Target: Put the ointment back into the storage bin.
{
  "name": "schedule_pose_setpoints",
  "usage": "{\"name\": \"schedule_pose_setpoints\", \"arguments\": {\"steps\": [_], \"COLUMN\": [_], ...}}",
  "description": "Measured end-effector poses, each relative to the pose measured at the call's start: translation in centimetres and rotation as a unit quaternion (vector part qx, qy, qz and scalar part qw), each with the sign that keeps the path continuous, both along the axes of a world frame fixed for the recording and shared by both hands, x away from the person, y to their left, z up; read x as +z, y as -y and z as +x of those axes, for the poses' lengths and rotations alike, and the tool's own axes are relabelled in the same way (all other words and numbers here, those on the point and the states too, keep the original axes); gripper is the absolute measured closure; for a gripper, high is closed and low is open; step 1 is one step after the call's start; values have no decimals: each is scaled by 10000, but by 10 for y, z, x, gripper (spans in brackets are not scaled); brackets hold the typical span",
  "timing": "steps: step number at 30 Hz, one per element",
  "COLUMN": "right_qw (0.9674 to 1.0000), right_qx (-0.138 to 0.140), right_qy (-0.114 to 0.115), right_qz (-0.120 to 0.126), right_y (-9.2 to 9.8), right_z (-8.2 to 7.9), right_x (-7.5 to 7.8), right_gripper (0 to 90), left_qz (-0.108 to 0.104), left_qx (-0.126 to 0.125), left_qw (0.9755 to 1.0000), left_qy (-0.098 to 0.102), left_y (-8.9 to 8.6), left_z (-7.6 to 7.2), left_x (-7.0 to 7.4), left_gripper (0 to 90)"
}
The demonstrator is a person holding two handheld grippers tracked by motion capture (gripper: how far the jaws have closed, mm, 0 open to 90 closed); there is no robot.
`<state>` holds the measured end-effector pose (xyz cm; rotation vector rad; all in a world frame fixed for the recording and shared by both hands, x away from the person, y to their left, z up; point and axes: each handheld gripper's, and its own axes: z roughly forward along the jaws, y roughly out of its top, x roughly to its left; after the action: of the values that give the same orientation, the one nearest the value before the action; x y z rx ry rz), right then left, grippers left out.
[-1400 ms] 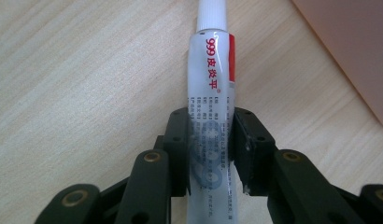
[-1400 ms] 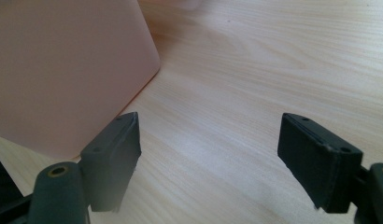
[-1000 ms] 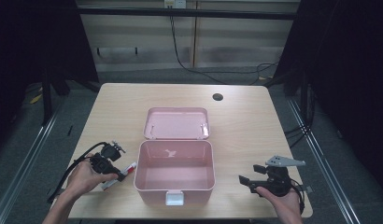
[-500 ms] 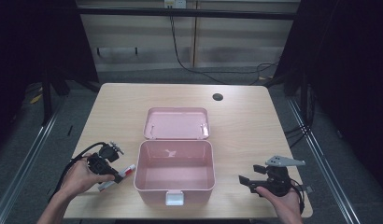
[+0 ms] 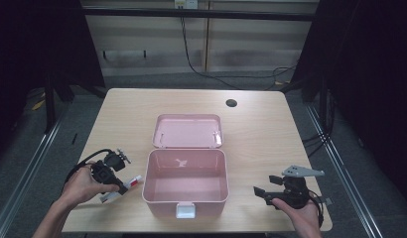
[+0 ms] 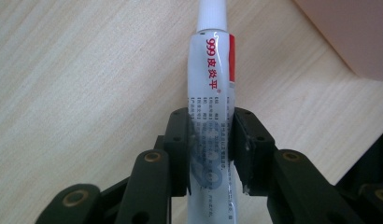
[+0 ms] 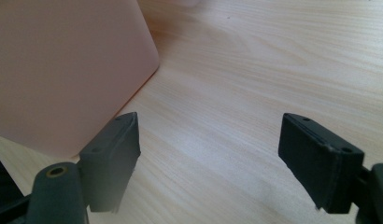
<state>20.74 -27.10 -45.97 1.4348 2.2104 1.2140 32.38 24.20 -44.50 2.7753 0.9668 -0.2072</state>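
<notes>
left of the pink box (image 5: 185, 183), the left gripper (image 5: 123, 187) has its jaws clamped on the lower body of a white tube (image 6: 211, 116), which lies on the table (image 5: 261, 129) just beside the box's left wall. we judge the tube light, soft and smooth: it dents under pressure and may slip, so we grip mid-body, away from the cap. right of the box, the right gripper (image 5: 259, 191) rests with jaws apart, nothing between them.
</notes>
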Motion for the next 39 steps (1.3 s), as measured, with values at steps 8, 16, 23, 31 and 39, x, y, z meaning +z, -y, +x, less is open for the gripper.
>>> {"name": "schedule_pose_setpoints", "arguments": {"steps": [8,16,23,31,39], "right_qw": [10000,10000,10000,10000,9999], "right_qx": [13,-7,1,4,49], "right_qy": [-3,-18,-24,-42,-106], "right_qz": [-11,-10,-7,-6,-16], "right_y": [-1,-1,-1,-1,-2], "right_z": [0,1,0,0,1], "right_x": [0,0,0,-1,-1], "right_gripper": [206,201,199,195,191], "left_qz": [-75,-309,-197,-266,-299], "left_qx": [-74,-156,-240,-361,-449], "left_qw": [9999,9994,9995,9990,9985], "left_qy": [-72,-98,-22,65,82], "left_y": [-7,-9,-7,-8,-11], "left_z": [0,-2,-7,-9,-11], "left_x": [10,29,42,55,66], "left_gripper": [689,689,690,690,690]}}
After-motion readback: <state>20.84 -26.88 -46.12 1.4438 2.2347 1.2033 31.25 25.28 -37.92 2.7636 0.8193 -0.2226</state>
